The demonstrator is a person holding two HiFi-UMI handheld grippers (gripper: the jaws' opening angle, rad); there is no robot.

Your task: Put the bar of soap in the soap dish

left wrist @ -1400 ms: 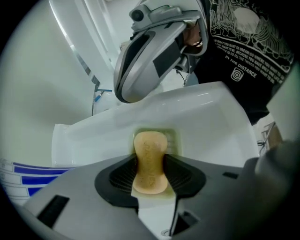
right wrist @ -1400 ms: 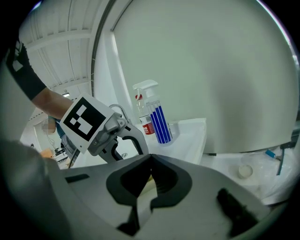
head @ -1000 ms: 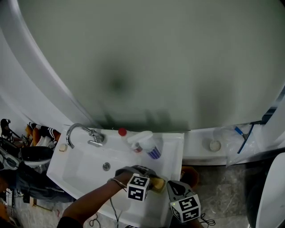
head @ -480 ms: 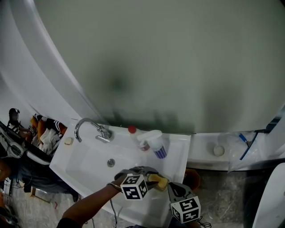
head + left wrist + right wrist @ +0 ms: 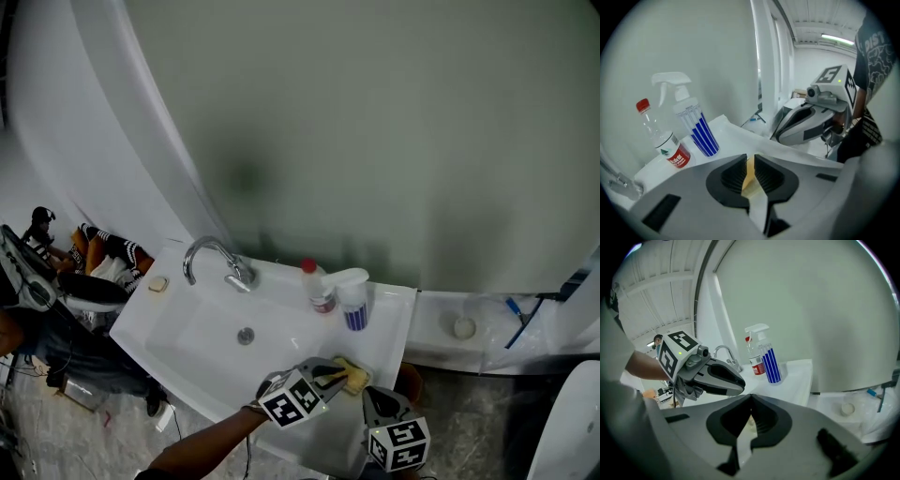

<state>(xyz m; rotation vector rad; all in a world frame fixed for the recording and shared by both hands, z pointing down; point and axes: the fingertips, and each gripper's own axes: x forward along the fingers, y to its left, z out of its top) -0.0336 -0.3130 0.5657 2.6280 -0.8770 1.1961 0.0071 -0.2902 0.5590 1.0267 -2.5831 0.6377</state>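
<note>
**Soap [image 5: 355,378] pinched in left gripper [image 5: 342,375], above sink's [image 5: 187,342] front right rim**

Lower middle of head view: left gripper clamped on the yellow bar. Left gripper view confirms it: ribbed pads press both broad faces, and the bar [image 5: 750,180] shows edge-on as a thin yellow slab. Right gripper [image 5: 370,394] sits just below and right of it, jaws closed together on nothing [image 5: 750,401].

Bar's heading: long axis looks to run roughly along the jaws. Its free end pokes past the tips toward frame right in head view, tilted slightly down. Broad faces stand upright, not flat.

Dish not identified. Two candidates:
- small pale item [image 5: 157,283] on the rim left of the faucet [image 5: 217,260], upper left of the sink
- small round item [image 5: 463,327] on the ledge at right

Too small to tell which.

Judgement on carrying well:
- Keep the pinch firm, since soap is probably slick and the grip area is narrow.
- Steer wide of the bottle [image 5: 319,286] and sprayer [image 5: 353,302] at the back rim.
- Turn the bar flat before lowering, then spread the jaws only once it rests.
</note>
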